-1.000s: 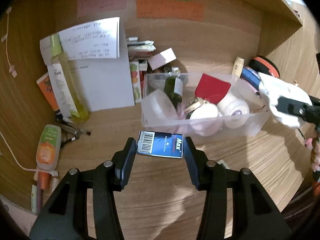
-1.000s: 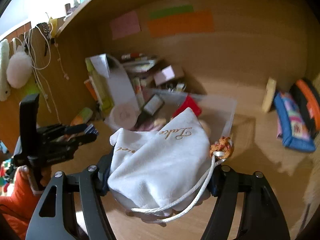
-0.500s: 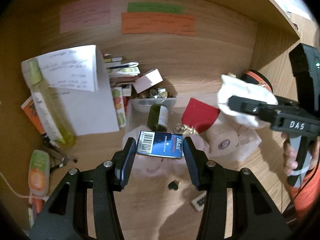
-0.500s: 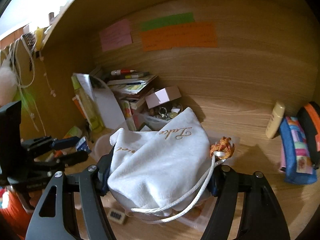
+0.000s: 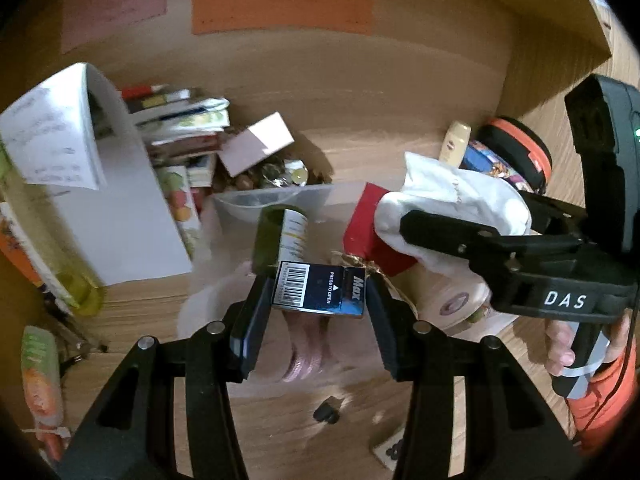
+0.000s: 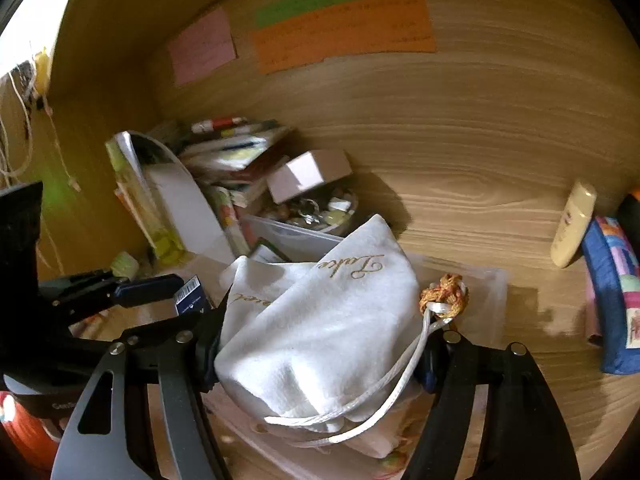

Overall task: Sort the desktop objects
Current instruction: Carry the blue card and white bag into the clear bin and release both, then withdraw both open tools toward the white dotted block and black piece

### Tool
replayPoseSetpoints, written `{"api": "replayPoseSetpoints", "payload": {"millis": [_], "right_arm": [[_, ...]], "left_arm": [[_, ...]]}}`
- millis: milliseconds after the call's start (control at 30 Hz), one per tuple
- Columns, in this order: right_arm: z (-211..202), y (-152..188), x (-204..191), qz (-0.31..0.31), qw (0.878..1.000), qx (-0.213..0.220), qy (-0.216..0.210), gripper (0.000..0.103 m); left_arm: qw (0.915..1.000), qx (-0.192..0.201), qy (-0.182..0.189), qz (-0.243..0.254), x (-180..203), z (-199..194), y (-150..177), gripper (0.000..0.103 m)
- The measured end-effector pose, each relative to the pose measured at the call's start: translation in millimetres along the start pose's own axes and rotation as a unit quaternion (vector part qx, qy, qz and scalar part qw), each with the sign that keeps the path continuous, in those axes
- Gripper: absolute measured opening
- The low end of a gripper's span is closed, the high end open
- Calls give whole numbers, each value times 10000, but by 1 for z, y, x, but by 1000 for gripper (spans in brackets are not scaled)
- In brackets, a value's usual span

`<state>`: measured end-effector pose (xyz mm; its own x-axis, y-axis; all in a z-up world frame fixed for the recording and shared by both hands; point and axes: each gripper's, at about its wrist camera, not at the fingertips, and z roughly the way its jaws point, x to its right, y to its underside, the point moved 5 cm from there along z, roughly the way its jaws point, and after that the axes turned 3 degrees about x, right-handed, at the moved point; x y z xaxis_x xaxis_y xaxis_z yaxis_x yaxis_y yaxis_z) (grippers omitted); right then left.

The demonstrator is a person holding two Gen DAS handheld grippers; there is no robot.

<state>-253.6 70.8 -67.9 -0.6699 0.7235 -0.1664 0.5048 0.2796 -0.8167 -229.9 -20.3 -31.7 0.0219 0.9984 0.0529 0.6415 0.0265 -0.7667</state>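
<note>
At the far left of your desk [image 5: 280, 432] a squeeze tube [image 5: 42, 376] lies flat, and behind it a yellow-green bottle [image 5: 60, 264] and a white folder [image 5: 120, 216] lean near the back wall, probably parked there to be out of the way. Just to their right sits a heap of booklets [image 5: 180, 128].

Your left tool [image 5: 318, 300] is closed about halfway, its two fingers pressed on the short ends of a small blue staple box [image 5: 318, 294], which you hold level and clear of the desk. It hangs over the near edge of the clear bin [image 5: 276, 200], apparently so it can drop in among the dark green bottle [image 5: 276, 240], the red card [image 5: 370, 236] and the tape rolls [image 5: 452, 300] already there.

Further right, your right tool [image 6: 320, 344] is open wide but full: its fingers squeeze a white drawstring pouch [image 6: 320, 320], cord dangling in a loop, held above the same bin [image 6: 492, 304], seemingly for the same reason. A cream tube [image 6: 572, 224] and a blue pencil case [image 6: 612, 300] lie at the far right.
</note>
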Motion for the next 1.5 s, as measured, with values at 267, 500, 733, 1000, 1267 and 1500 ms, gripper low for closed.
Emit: {"api": "replayPoseSetpoints", "payload": {"millis": [267,500,733,1000,1267,1500], "right_arm": [[6,2,2,-169,9996,-58,232,68],[8,5,0,-286,9985,-328,327,74],[-6,2,-3,73,9981,-602,-145,88],[-31,4,13,759,9938,-741,-324,90],[-58,21,9,374,9956,-856,86,95],[-78,26,-11,-37,9972,-297,691,95]], "left_arm": [[9999,-39,23,134,7,13,1,48],[9997,-47,16,227,8,12,3,48],[9996,32,58,289,10,0,2,54],[9991,294,-77,304,5,-26,2,67],[9985,465,-192,224,-6,-54,9,78],[9975,541,-454,-18,-26,-81,26,96]]}}
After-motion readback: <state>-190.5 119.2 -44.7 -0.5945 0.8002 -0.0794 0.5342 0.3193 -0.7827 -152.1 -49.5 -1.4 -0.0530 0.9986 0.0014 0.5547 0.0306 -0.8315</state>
